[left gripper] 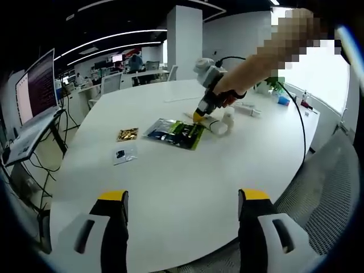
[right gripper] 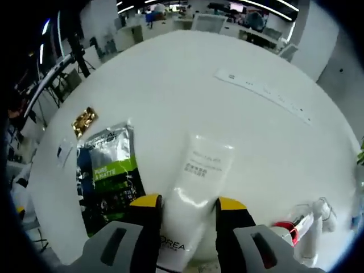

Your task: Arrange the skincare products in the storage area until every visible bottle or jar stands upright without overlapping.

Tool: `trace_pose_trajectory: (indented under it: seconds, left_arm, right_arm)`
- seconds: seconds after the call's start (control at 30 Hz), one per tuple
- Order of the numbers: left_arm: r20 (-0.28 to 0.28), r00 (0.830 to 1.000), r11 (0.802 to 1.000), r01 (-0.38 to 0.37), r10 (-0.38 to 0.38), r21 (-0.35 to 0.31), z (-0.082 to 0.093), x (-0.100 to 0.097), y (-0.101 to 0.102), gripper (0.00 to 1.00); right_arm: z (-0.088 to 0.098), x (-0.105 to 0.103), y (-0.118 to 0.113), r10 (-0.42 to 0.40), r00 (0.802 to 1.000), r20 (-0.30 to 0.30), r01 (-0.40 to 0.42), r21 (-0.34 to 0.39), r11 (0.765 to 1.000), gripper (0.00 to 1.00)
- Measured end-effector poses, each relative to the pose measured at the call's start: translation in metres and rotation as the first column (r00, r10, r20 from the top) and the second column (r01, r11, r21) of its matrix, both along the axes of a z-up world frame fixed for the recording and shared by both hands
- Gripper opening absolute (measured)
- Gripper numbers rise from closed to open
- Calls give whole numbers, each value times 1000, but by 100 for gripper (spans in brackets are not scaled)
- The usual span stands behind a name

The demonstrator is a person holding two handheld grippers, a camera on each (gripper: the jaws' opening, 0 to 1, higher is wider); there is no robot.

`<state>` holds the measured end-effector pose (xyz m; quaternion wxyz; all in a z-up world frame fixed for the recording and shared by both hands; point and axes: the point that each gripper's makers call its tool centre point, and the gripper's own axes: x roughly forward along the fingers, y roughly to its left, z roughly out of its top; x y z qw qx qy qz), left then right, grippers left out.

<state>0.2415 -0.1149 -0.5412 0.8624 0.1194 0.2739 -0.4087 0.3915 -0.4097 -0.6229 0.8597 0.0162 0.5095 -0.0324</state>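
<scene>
Right hand-held gripper (right gripper: 187,207) closed around white tube (right gripper: 196,187) lying on counter (right gripper: 187,85), green sachet (right gripper: 108,170) just beside tube, left hand-held gripper (left gripper: 183,199) spread wide over bare counter

Lower end of the white tube (right gripper: 196,187) hidden between the right gripper (right gripper: 188,206) tips, with its printed word cut off. Small white jars (left gripper: 226,120) partly hidden behind that gripper in the left gripper view, too small to read. Red and white thing (right gripper: 300,227) blurry, cut off by the edge.
</scene>
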Motion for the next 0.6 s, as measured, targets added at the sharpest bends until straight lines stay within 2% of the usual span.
trace_pose_trajectory:
  seconds: [0.23, 0.4, 0.6]
  left_arm:
    - [2, 1000, 1000, 4, -5, 14, -1, 0, 1, 71]
    - [2, 1000, 1000, 3, -3, 18, -1, 0, 2, 71]
    - [6, 1000, 1000, 6, -6, 24, -2, 0, 2, 71]
  right_arm:
    - [3, -7, 0, -24, 999, 48, 22, 48, 999, 23]
    - [7, -13, 9, 13, 998, 63, -17, 65, 998, 21]
    - [20, -4, 7, 26, 991, 129, -37, 87, 996, 20]
